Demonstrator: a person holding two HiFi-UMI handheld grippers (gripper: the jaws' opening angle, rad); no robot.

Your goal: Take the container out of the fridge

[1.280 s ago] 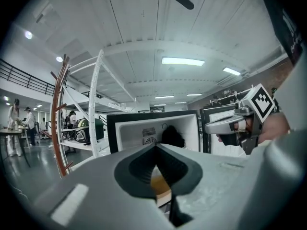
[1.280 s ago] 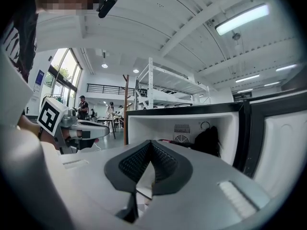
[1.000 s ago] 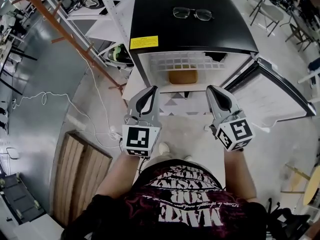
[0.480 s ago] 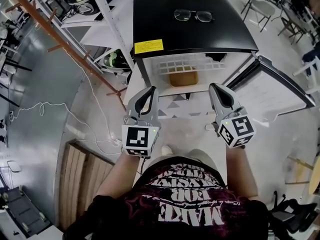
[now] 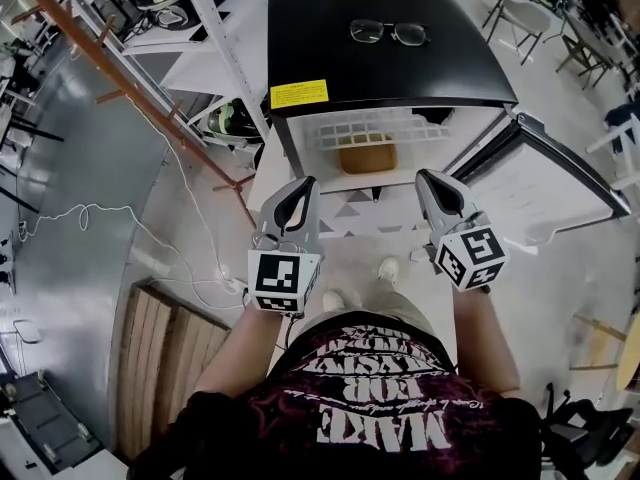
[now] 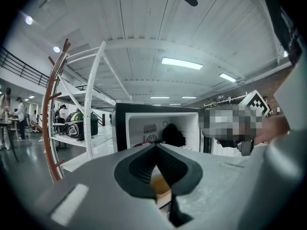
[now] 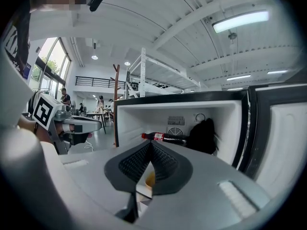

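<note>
- We are at the reaching step. The container (image 5: pixel 367 156) is not held yet.
- Our left gripper (image 5: pixel 298 190) and right gripper (image 5: pixel 432 183) have their jaws pressed together, with nothing in them.
- The container sits on a shelf in the open fridge (image 5: pixel 330 38), ahead of both grippers and between them, apart from each.
- Next, we think the jaws must open and move in.

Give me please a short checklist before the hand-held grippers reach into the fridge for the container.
1. The fridge door stands open: ok.
2. The container is visible, nothing before it: ok.
3. The left hand-held gripper and the right hand-held gripper are empty: ok.
4. Jaws apart for a grasp: not ok, both shut.
5. The bottle lies higher, apart from the container: ok.
6. Container lid secure: cannot tell.
</note>
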